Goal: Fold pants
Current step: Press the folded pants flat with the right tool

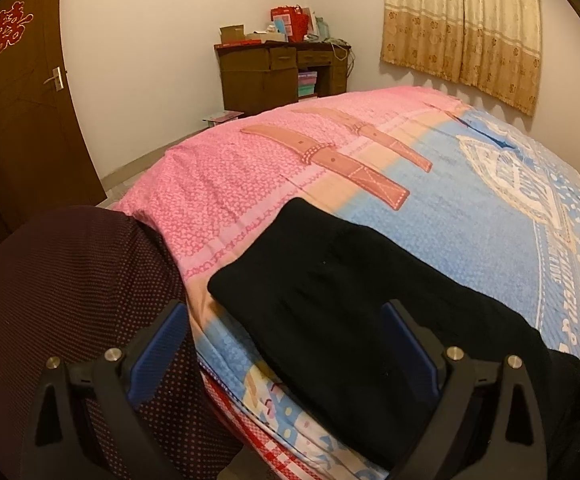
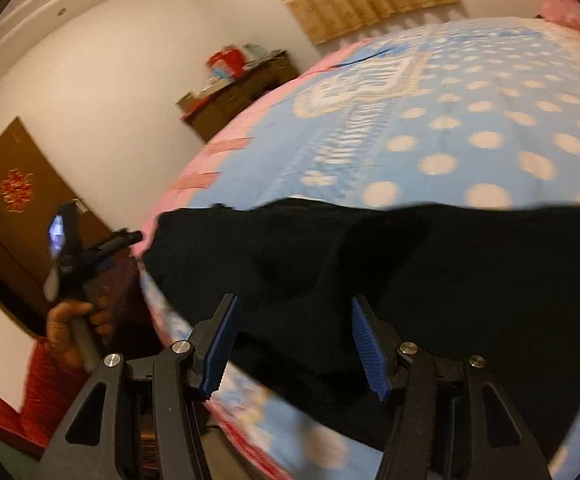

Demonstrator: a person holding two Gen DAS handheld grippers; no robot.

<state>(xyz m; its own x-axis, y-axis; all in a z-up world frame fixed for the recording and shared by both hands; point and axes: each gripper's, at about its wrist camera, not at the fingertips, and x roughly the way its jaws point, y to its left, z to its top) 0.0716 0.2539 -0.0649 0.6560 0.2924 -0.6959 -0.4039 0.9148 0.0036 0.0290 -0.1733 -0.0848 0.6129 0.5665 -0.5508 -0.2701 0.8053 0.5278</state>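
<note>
Black pants lie folded in a long band along the near edge of the bed. In the right wrist view the pants spread across the middle, with a raised crease in the centre. My left gripper is open and empty, held just above the near end of the pants. My right gripper is open and empty, just above the pants' near edge. The left gripper also shows in the right wrist view, held in a hand off the bed's left end.
The bed has a pink and blue quilt. A dark red dotted fabric covers something at the bed's left end. A wooden desk with boxes stands by the far wall, a door at left, a curtain at right.
</note>
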